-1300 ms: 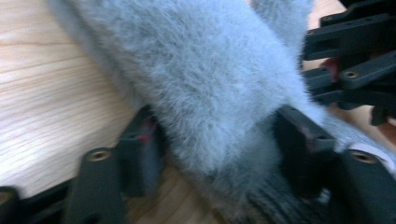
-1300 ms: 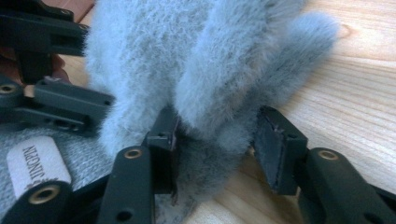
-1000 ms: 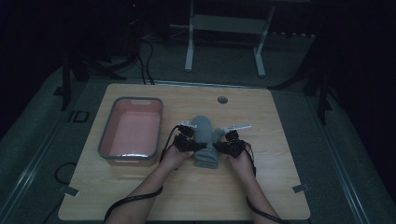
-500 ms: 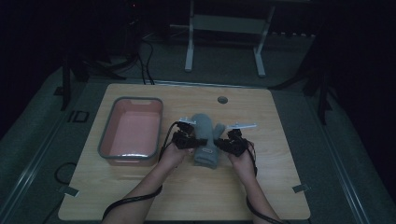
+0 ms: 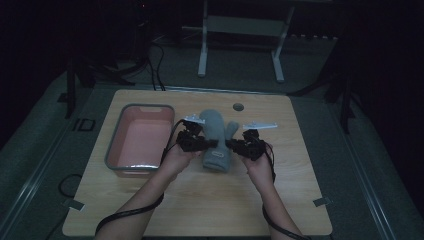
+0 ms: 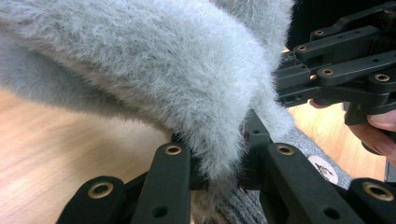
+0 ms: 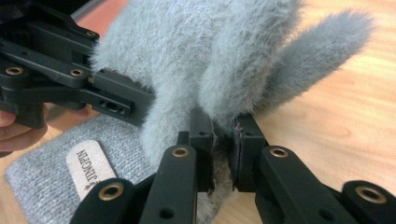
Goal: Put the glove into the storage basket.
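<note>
1. Where the two grippers meet over the middle of the wooden table (image 5: 210, 200), a fluffy grey mitten (image 5: 216, 131) hangs between them, its ribbed cuff nearest the person and its rounded tip pointing toward the far edge.
2. In the right gripper view the mitten's thumb (image 7: 322, 46) sticks out to one side over the wood, and a pale label (image 7: 89, 169) shows on the knitted cuff.
3. The left gripper (image 5: 212, 144) is clamped on the mitten's left edge near the cuff; in the left gripper view its black jaws pinch a fold of the fuzzy fabric (image 6: 219, 163).
4. The right gripper (image 5: 231, 144) is clamped on the opposite edge; in the right gripper view its jaws squeeze a fold of the fleece, almost together.
5. Each gripper's camera shows the other gripper just across the mitten, gripping the far side.
6. A person's hands and bare forearms come in from the near edge, with a cable trailing from each gripper.
7. A pink tray (image 5: 114, 152) with a grey rim sits on the table just left of the left gripper, apart from the mitten.
8. A small round grey hole (image 5: 238, 107) lies in the tabletop beyond the mitten's tip.
</note>
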The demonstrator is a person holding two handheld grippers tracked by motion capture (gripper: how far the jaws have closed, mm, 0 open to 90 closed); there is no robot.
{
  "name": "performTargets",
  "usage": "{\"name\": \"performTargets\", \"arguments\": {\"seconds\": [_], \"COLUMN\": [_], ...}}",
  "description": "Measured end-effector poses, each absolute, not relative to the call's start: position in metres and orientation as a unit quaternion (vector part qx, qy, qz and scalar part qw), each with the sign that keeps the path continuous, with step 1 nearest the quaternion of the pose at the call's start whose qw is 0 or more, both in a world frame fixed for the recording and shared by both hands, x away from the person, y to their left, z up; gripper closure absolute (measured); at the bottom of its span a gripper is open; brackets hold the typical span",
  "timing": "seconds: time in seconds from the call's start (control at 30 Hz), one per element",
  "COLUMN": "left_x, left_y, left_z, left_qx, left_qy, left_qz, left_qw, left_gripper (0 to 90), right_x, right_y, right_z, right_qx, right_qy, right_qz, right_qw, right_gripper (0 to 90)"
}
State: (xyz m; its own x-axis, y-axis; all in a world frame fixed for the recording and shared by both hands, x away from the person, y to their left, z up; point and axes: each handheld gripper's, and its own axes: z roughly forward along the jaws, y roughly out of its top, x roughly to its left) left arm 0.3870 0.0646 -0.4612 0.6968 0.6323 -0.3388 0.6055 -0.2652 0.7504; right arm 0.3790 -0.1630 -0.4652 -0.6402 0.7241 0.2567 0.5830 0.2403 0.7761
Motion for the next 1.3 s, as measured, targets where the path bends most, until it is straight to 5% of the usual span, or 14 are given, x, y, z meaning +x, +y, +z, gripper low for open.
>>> {"name": "performTargets", "arguments": {"seconds": [0.6,1.3], "left_x": [0.384,0.377], "left_y": [0.123,0.231], "left_z": [-0.414,-0.408], "left_qx": [0.797,0.782], "left_qy": [0.392,0.447], "left_qz": [0.053,0.085], "left_qw": [0.456,0.426], "left_gripper": [78.4,78.2], "right_x": [0.387,0.404], "right_y": [-0.102,0.011], "right_z": [-0.416,-0.412], "right_qx": [0.378,0.345], "right_qy": [0.792,0.815], "right_qz": [0.472,0.464], "right_qw": [0.081,0.046], "right_gripper": [81.4,81.5]}}
